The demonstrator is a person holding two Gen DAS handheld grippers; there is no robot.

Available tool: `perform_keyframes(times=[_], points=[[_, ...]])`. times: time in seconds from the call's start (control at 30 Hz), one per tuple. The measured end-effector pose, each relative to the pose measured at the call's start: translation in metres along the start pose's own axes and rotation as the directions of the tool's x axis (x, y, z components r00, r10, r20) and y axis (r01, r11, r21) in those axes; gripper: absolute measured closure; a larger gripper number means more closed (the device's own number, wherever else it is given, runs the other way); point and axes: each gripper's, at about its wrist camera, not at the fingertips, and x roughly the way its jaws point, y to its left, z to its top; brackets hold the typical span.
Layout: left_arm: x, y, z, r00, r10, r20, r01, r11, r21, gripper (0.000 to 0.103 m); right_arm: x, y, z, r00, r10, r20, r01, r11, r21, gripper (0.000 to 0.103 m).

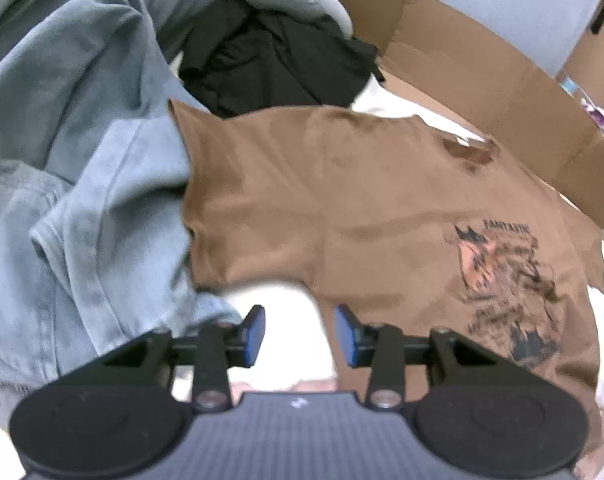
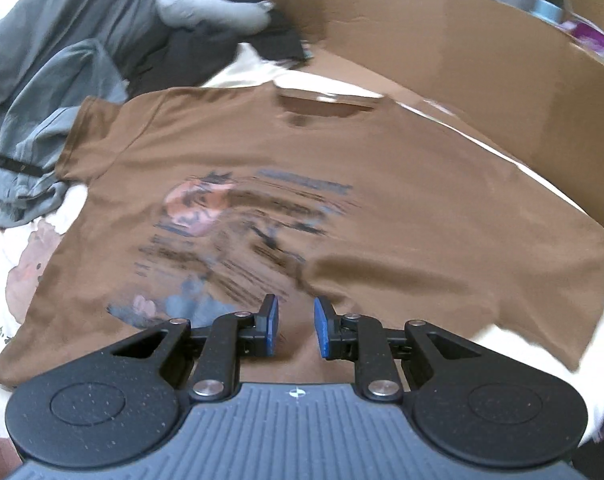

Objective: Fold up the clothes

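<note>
Item: brown T-shirt (image 2: 342, 184), spread flat, print up, unfolded; no fold made yet. My left claw (image 1: 299, 334) and right claw (image 2: 295, 326): both parted, empty. Pile of clothes (image 1: 81, 152) awaits beside it.

White surface (image 2: 522, 178), pale print at lower left of right view. Brown T-shirt (image 2: 342, 184) spread flat on it, centre frame. Grey-blue clothes (image 1: 81, 168) heaped at left, black garment (image 1: 277, 60) upper centre, cardboard (image 2: 482, 64) along upper right.
</note>
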Motion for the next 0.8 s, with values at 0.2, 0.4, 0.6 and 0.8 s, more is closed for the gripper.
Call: perform_keyframes(times=[0.2,0.4,0.6,0.8], points=[[-0.007,-0.018,-0.030,0.997,-0.012,-0.079,0.013,1.000,0.011,0.059,-0.032,-0.018,-0.043,0.999,-0.046,0.025,0.045,0.998,0.052,0.082],[-0.009,-0.020,-0.073,0.981,-0.017,-0.195,0.016,1.000,-0.006,0.058,-0.047,-0.032,-0.090,0.992,-0.118,0.033,0.111,0.979,0.173,0.082],[-0.020,-0.010,-0.104,0.955,0.008,-0.298,0.022,0.995,0.097,0.058,-0.055,-0.035,-0.117,0.990,-0.143,0.015,0.136,0.964,0.229,0.082],[-0.030,-0.007,-0.131,0.923,-0.028,-0.384,0.066,0.994,0.085,0.063,-0.051,-0.028,-0.126,0.992,-0.122,-0.029,0.125,0.967,0.223,0.082]])
